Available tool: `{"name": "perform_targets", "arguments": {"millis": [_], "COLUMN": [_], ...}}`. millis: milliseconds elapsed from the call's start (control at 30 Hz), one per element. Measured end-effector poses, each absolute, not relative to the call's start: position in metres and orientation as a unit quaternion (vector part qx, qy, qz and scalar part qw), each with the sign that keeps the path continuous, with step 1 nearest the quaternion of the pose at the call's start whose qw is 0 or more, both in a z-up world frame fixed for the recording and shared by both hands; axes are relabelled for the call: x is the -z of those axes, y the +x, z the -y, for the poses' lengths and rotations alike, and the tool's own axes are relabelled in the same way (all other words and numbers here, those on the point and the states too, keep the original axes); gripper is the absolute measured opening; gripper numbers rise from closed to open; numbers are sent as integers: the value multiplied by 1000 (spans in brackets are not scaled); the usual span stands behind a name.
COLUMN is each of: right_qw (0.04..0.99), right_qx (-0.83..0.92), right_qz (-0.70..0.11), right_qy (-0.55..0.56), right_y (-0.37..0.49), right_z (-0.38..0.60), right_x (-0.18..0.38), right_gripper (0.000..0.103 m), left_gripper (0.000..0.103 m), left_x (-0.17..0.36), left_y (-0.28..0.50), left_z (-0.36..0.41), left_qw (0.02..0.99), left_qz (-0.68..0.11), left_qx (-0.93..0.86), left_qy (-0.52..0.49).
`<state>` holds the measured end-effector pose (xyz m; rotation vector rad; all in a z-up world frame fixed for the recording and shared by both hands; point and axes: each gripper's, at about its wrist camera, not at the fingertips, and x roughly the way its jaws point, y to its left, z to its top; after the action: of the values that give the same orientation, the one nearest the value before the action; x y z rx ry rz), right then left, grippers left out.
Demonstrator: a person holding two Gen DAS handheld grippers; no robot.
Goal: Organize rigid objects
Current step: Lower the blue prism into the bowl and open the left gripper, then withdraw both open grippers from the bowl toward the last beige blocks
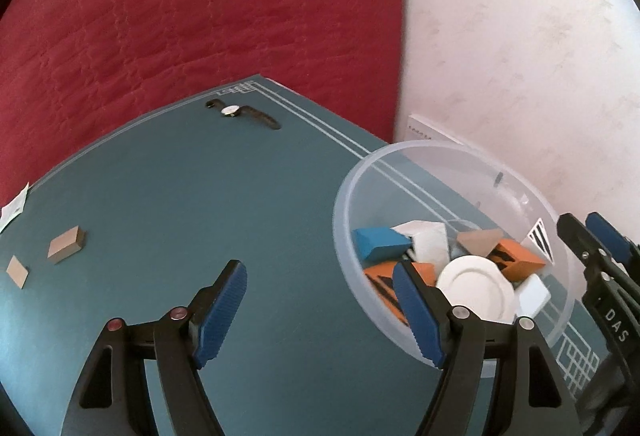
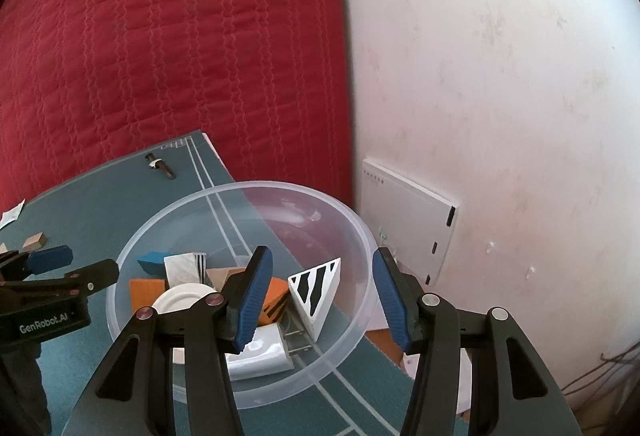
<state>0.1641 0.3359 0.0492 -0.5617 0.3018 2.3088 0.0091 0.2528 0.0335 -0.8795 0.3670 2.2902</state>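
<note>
A: Any writing you can read?

B: The left wrist view shows "DAS" in white on the black body of the right gripper. The right wrist view shows "GenRobot.AI" on the body of the left gripper. A white panel leaning on the wall carries a small line of print, too small to read.

A: And the jaws?

B: The left gripper stands wide apart with nothing between its blue pads, one pad over the bare teal mat, the other across the near rim of the clear plastic bowl. The right gripper is partly apart, its pads either side of the bowl's far right rim; whether they press on the rim I cannot tell.

A: Where are the rigid pieces?

B: Most lie in the bowl: a blue block, orange blocks, a white disc, a beige wedge and a white charger plug. Two tan wooden blocks sit out on the mat, well apart from the bowl.

A: What does one view give that the other lacks?

B: The right wrist view shows the zebra-striped white wedge whole, leaning on the bowl wall; the left shows only a corner. The left shows the wristwatch plainly near the mat's far edge, by the red quilt
</note>
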Motion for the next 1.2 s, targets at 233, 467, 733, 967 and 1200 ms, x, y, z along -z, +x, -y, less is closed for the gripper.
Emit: {"name": "perform_targets", "arguments": {"millis": [233, 467, 733, 967, 1200], "right_qw": [365, 366, 368, 376, 383], "right_qx": [-899, -900, -901, -900, -901], "right_qz": [-108, -101, -93, -72, -38], "right_qy": [-216, -213, -211, -206, -199], "right_y": [163, 161, 159, 158, 154], "right_z": [-333, -331, -327, -319, -306], "right_x": [-51, -51, -51, -54, -56], "right_gripper": [55, 61, 64, 64, 72], "left_gripper": [88, 99, 100, 100, 100], "left_x": [-36, -31, -29, -28, -28], "left_y": [11, 8, 3, -1, -4], "left_z": [-240, -232, -218, -206, -192], "left_qw": [303, 287, 267, 256, 250], "left_qz": [-140, -142, -136, -131, -124], "left_qx": [-884, -886, -891, -895, -898], "left_qy": [-327, -336, -340, -342, -341]}}
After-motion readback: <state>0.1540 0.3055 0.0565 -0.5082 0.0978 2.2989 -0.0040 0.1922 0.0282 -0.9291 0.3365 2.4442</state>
